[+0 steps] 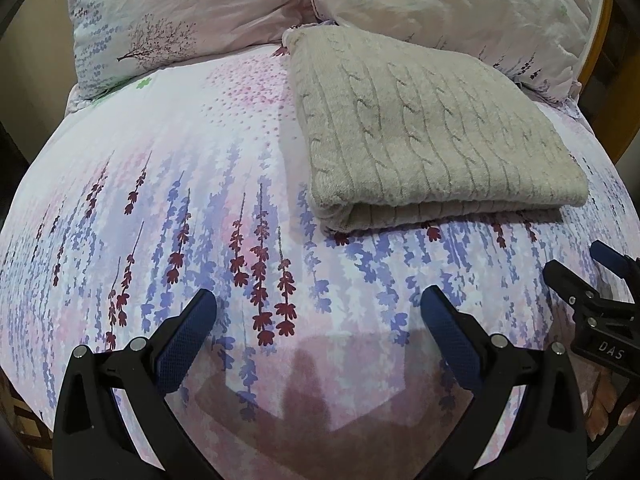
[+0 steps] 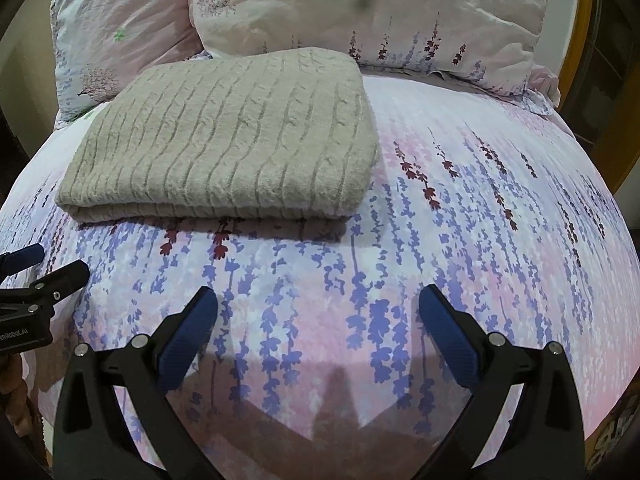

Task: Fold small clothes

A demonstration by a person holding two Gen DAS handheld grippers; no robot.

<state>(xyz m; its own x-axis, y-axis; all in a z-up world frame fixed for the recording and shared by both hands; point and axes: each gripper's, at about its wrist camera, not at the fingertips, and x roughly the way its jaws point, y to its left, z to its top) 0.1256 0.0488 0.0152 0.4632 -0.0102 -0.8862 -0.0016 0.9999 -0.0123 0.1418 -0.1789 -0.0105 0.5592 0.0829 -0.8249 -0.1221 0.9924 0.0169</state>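
A beige cable-knit sweater [image 1: 432,132] lies folded into a neat rectangle on the floral bed sheet [image 1: 180,208]; it also shows in the right wrist view [image 2: 228,140]. My left gripper [image 1: 320,312] is open and empty, hovering over the sheet in front of and left of the sweater. My right gripper [image 2: 318,312] is open and empty, over the sheet in front of and right of the sweater. The right gripper also shows at the right edge of the left wrist view [image 1: 576,264], and the left gripper at the left edge of the right wrist view [image 2: 60,264].
Two floral pillows [image 1: 184,12] [image 1: 460,4] lie behind the sweater at the head of the bed. A wooden bed frame [image 2: 588,28] rises at the far right. The bed's edges curve away on both sides.
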